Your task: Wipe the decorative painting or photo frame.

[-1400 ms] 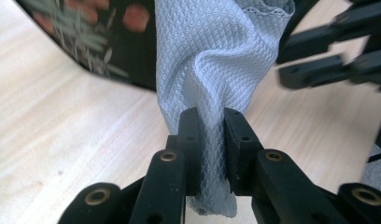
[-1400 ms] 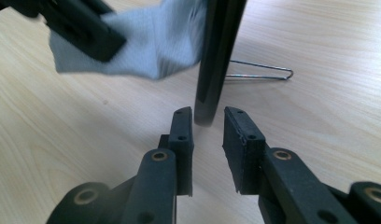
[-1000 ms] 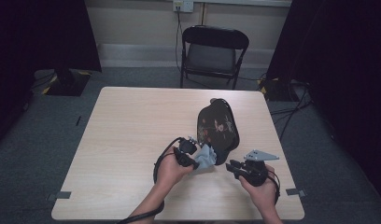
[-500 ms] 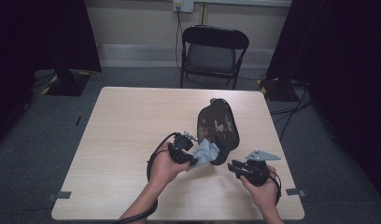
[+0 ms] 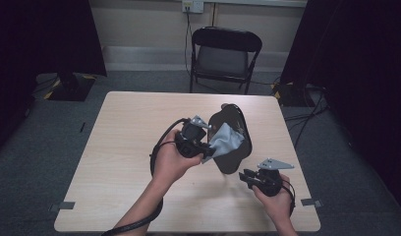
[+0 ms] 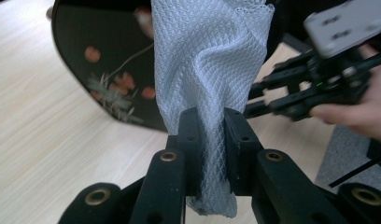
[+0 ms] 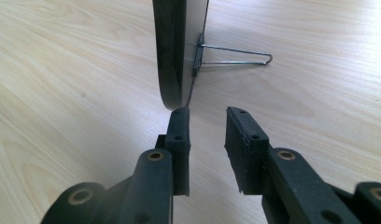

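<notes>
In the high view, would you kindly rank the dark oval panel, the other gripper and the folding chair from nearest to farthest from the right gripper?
1. Dark oval panel: just up-left of the right gripper.
2. Left gripper: farther left, holding the white cloth.
3. Folding chair: beyond the table's far edge.

Table brightly and evenly lit, room edges dark; near jaws slightly soft.

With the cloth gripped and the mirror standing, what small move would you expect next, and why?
Probably the left gripper draws the white mesh cloth across the dark mirror face in a wiping stroke: its jaws are clamped on the cloth beside the upright panel, while the right gripper waits open at the panel's lower edge, nothing between its jaws.
</notes>
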{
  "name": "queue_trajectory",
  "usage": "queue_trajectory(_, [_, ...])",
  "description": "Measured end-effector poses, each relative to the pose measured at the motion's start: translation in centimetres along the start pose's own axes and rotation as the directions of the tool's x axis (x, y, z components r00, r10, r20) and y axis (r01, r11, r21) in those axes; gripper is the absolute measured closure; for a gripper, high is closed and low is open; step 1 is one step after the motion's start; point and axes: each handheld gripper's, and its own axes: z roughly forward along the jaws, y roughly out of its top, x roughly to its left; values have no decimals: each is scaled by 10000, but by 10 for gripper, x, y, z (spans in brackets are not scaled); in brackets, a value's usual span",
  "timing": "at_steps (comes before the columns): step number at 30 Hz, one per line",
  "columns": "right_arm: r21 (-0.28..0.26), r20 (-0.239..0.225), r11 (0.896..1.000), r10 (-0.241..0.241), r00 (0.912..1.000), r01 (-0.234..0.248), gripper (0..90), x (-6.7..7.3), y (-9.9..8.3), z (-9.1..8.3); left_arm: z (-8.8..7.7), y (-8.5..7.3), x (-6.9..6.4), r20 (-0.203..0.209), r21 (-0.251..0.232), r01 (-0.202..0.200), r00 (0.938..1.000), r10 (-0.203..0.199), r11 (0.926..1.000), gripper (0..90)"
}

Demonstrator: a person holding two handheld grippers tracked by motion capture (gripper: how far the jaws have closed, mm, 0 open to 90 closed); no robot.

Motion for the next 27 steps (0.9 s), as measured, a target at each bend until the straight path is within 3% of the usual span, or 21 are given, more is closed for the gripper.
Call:
queue_trajectory(7, [-29, 70, 10000, 40, 10000, -40, 704, -1, 0, -1, 20, -2, -13, 276, 288, -277, 9993, 269, 9992, 785])
queue_trajectory(15, [-26, 133, 9999, 100, 9999, -99, 700, -4, -1, -2, 43, -16, -14, 351, 885, -368, 9988, 338, 9954, 785])
queue_trajectory(27, [-56, 305, 9997, 235, 9993, -233, 685, -8, -1, -5, 73, -40, -7, 390, 1259, -109, 9992, 60, 9920, 785])
